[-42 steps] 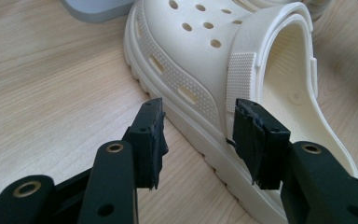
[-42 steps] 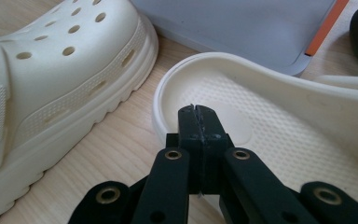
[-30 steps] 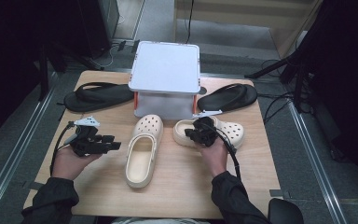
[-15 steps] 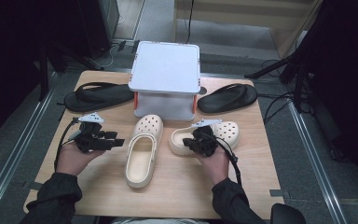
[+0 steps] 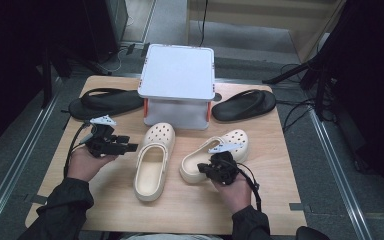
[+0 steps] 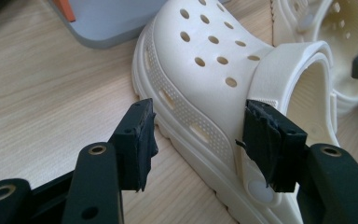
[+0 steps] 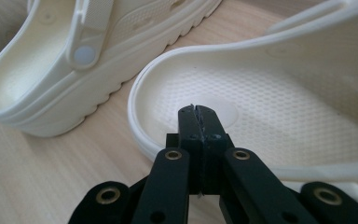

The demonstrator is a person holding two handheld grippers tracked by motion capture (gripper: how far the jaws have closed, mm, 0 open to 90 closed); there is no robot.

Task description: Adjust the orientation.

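Two cream clogs lie side by side on the wooden table point(image 5: 280, 200). The left clog point(image 5: 152, 160) point(image 6: 205, 70) points toward the box. My left gripper point(image 5: 130, 147) point(image 6: 200, 135) is open and its jaws have just been opening. The clog's outer side and strap hinge sit between them, the right pad point(image 6: 270, 140) close against the strap. The right clog point(image 5: 225, 145) point(image 7: 270, 107) lies angled, heel toward me. My right gripper point(image 5: 207, 169) point(image 7: 198, 112) is shut, pads together, its tips over the heel rim inside the clog's opening.
A white lidded box point(image 5: 177, 75) stands at the back middle, just beyond the clogs' toes. One black flip-flop point(image 5: 105, 102) lies left of it and another point(image 5: 245, 105) right of it. Bare wood lies along the near edge.
The right hand has come toward me and leftward, and the right clog has slid and turned with it. The left gripper's jaws have spread wider beside the left clog.
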